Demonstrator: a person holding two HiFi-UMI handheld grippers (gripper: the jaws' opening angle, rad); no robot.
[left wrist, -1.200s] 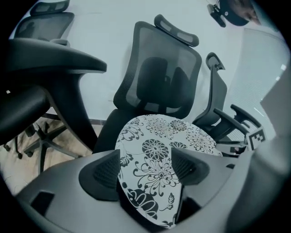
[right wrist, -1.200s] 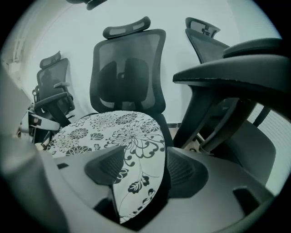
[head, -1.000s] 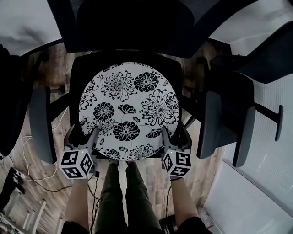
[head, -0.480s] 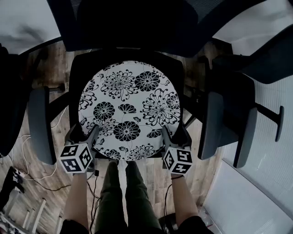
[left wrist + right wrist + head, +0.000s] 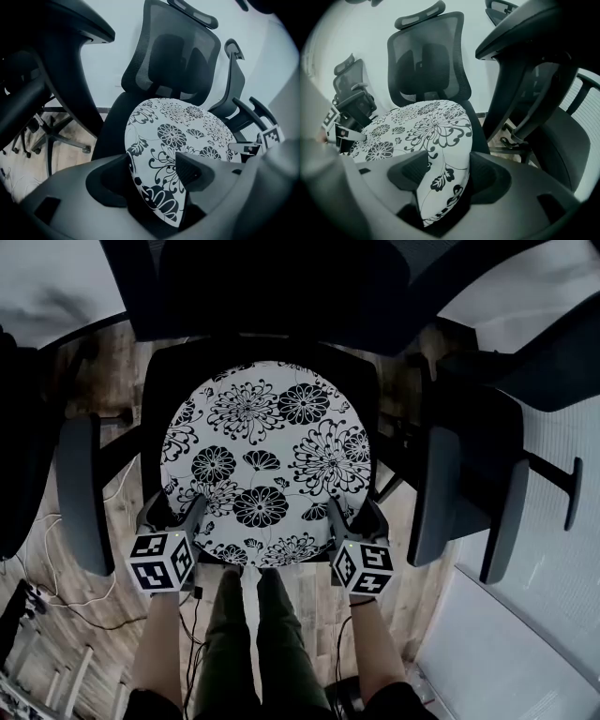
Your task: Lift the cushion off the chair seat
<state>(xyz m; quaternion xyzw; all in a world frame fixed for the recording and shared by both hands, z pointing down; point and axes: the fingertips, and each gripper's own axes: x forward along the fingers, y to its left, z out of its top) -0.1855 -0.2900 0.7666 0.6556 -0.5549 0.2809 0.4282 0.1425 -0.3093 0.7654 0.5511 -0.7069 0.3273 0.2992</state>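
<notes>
The wooden floor (image 5: 117,390) lay under a black mesh-backed office chair (image 5: 272,296), which filled most of the head view, its grey armrests standing out at the person's left (image 5: 80,493) and right (image 5: 433,493); a second dark chair (image 5: 548,362) stood just beside it on the right; the round cushion (image 5: 267,460), white with black flowers, lay on the chair seat and covered nearly all of it, its near edge toward the person; the person's legs (image 5: 248,643) stood below that edge; the left gripper (image 5: 154,176) was clamped on the cushion's near-left rim, one jaw above the fabric and one beneath; the right gripper (image 5: 450,176) gripped the near-right rim the same way, the padded edge pinched between its jaws; the two marker cubes (image 5: 159,562) (image 5: 364,566) sat just outside the cushion's front corners, well apart from each other.
</notes>
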